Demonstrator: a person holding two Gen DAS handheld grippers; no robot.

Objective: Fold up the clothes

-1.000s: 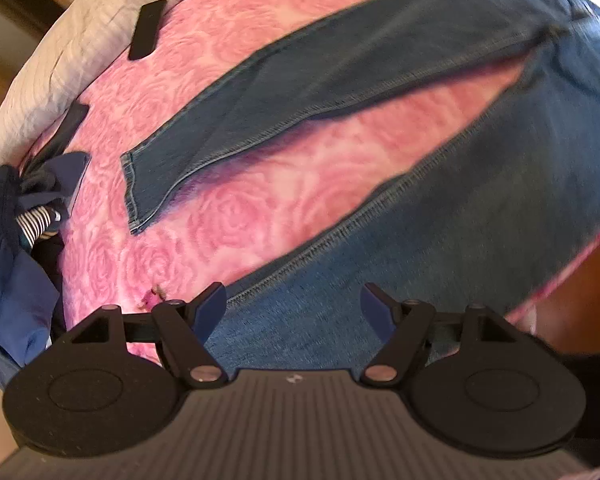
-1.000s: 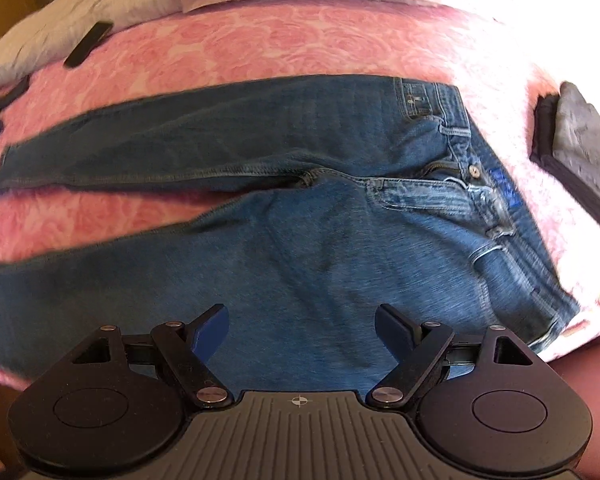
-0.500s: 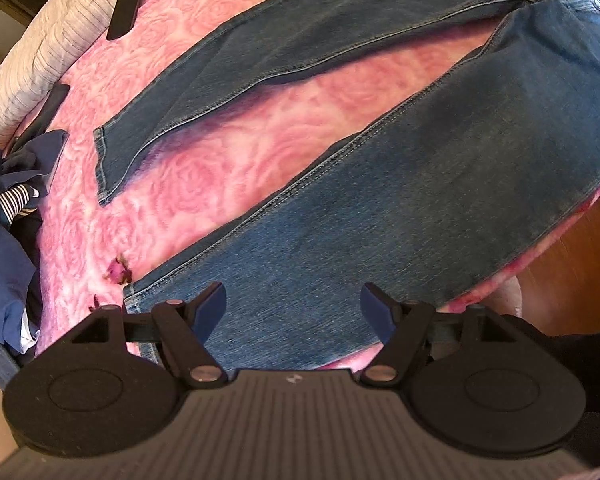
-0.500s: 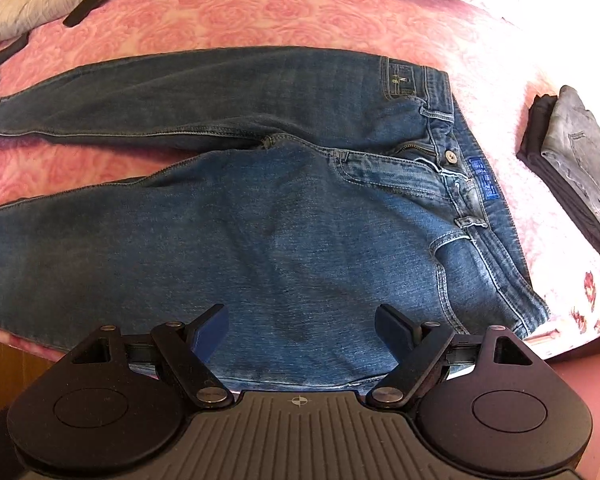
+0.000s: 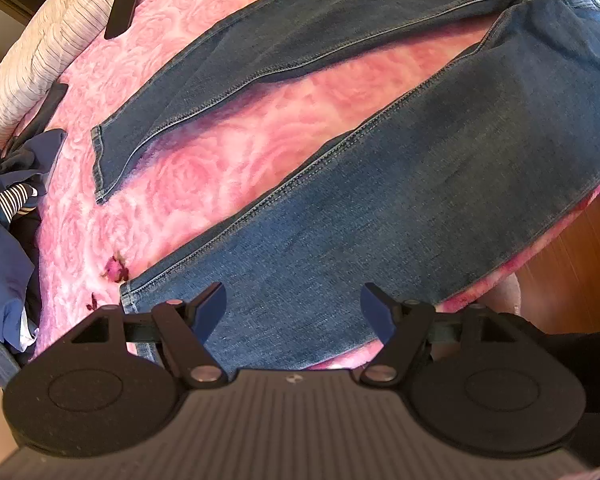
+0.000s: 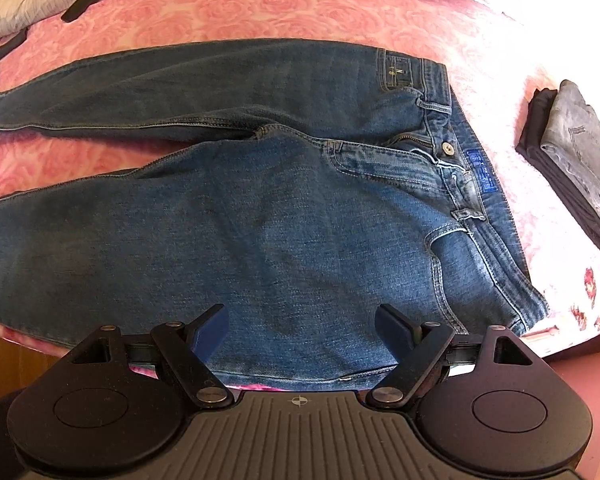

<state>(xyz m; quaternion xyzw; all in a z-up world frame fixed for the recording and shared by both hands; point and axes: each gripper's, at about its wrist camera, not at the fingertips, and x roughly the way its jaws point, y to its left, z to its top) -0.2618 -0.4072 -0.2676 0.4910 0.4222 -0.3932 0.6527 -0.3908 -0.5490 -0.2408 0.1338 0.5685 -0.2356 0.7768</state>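
Blue jeans [image 6: 284, 208] lie spread flat on a pink rose-patterned bedspread [image 6: 260, 8], legs apart, waistband with button to the right. In the left wrist view the jeans [image 5: 420, 208] show both legs, the near hem by the bed's front edge. My left gripper [image 5: 293, 312] is open and empty, just above the near leg close to its hem. My right gripper [image 6: 300, 326] is open and empty, above the near thigh and hip at the bed's front edge.
A folded stack of grey and black clothes [image 6: 580, 160] lies at the right. A heap of dark blue and striped clothes [image 5: 8, 216] sits at the left bed edge. Two black flat objects [image 5: 124, 8] lie near the grey quilt [image 5: 40, 52]. Wooden floor [image 5: 572, 272] is below.
Both views have pulled back from the jeans over the last second, then moved slightly closer; the near leg's hem came into the left view. The jeans have not moved and both grippers stay open.
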